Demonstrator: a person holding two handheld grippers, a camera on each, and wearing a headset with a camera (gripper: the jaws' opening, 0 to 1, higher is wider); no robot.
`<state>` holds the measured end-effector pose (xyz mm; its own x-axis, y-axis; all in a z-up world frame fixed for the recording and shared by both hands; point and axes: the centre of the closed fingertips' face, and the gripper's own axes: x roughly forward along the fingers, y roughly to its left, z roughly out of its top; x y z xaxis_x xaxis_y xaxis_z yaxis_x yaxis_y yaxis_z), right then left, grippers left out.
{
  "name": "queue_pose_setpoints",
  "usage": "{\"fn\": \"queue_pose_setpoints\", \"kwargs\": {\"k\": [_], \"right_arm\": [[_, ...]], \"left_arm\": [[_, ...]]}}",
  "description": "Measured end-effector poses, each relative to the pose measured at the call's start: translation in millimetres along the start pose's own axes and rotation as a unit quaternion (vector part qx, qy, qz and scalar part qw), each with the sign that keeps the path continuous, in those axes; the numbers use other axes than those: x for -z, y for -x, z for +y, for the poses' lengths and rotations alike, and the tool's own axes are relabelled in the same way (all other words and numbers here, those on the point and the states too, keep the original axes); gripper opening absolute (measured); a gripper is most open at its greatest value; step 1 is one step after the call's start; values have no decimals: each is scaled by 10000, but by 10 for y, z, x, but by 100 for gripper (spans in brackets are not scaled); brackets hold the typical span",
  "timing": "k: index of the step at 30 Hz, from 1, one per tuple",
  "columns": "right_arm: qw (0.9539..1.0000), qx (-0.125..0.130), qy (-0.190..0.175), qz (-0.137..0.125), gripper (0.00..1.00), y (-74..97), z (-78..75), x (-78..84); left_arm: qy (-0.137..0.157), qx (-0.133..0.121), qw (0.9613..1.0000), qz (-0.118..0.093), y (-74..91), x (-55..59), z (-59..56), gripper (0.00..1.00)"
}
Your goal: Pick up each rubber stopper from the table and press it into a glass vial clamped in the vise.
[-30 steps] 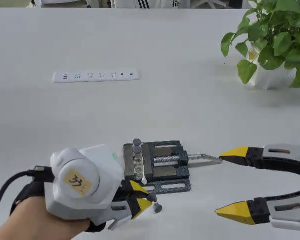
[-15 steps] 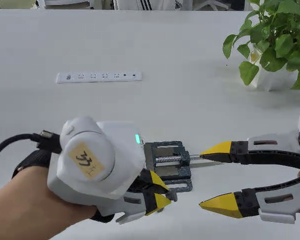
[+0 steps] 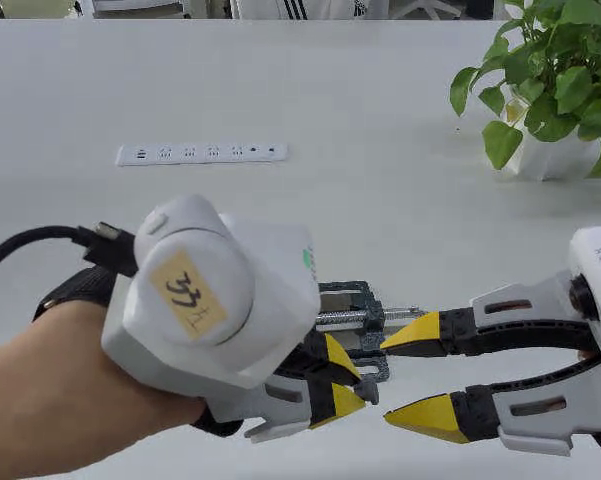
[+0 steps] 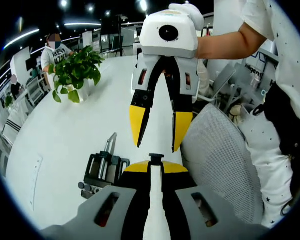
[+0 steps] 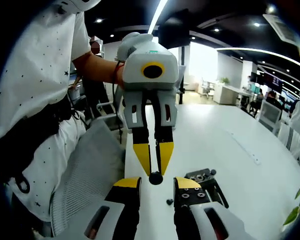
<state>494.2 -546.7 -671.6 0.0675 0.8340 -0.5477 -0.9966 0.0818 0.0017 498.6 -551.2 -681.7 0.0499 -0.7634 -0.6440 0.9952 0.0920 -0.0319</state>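
Stopper (image 5: 155, 177) pinched in left gripper (image 3: 363, 386) tips, near vise (image 3: 352, 298)

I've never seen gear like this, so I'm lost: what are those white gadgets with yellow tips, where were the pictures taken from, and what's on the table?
No robot here: a person holds hand-held tongs in each hand. One picture comes from a camera on the person's head; the two round ones come from cameras riding on the tongs. The left tongs are shut on a small dark rubber stopper; the right tongs are open, facing them. On the white table sit a small metal vise, a power strip and a potted plant.
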Motion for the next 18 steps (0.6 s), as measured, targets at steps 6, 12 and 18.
{"fn": "queue_pose_setpoints", "kwargs": {"k": [6, 12, 18], "right_arm": [[10000, -51, 18, 29, 17, -20, 7, 7], [9999, -119, 17, 52, 13, -37, 29, 9], [9999, -126, 28, 37, 11, -45, 27, -1]], "left_arm": [[-21, 17, 10000, -40, 13, -44, -10, 3], [-50, 27, 10000, -32, 20, -63, -22, 3], [-65, 51, 10000, -45, 23, -69, -27, 3]]}}
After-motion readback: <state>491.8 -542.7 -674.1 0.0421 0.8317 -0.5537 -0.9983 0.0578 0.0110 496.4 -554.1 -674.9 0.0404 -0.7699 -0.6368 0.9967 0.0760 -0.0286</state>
